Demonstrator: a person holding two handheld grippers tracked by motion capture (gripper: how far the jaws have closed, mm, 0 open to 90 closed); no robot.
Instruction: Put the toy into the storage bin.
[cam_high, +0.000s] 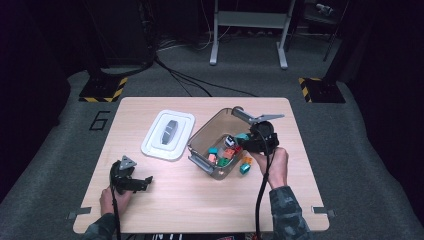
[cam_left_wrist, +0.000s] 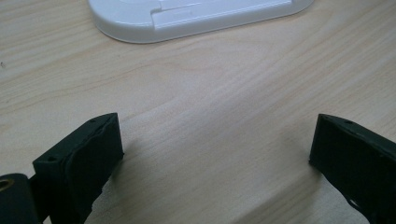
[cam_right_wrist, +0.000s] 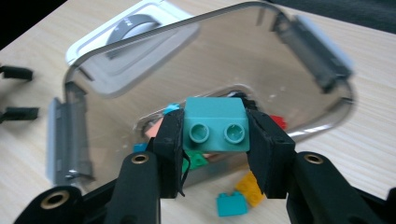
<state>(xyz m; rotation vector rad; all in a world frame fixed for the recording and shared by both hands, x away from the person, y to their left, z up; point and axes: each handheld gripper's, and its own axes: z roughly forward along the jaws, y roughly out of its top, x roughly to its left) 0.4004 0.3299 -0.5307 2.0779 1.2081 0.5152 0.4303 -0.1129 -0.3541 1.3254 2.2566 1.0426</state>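
We hold the right gripper (cam_right_wrist: 215, 140) over the clear bin (cam_right_wrist: 308, 51), and its jaws are clenched on a teal brick (cam_right_wrist: 215, 123) whose two round studs face the camera at the centre of the right gripper view. The pads press on both sides of the brick, which sits level between them. In the high view the same gripper (cam_high: 248, 140) shows right of centre, above the bin's (cam_high: 210, 129) right edge, with the brick (cam_high: 242, 136) a small teal spot at its tip.

Inside the bin lie more bricks, red, green, orange and blue, heaped toward its lower end (cam_high: 223, 154). Just outside the bin's wall, on the table (cam_high: 200, 200), lie a small teal brick (cam_right_wrist: 231, 204) and an orange brick (cam_right_wrist: 251, 187) touching each other; in the high view they sit just right of the bin, near our right hand (cam_high: 274, 165).

The white lid (cam_high: 167, 134) lies flat left of the bin, just beside it.

Our left gripper (cam_high: 142, 183) rests low at lower left in the high view, well apart from the bin. Its jaws stand wide and released with bare wood between them (cam_left_wrist: 215, 154), and the lid's edge (cam_left_wrist: 196, 18) shows at the top of the left gripper view.
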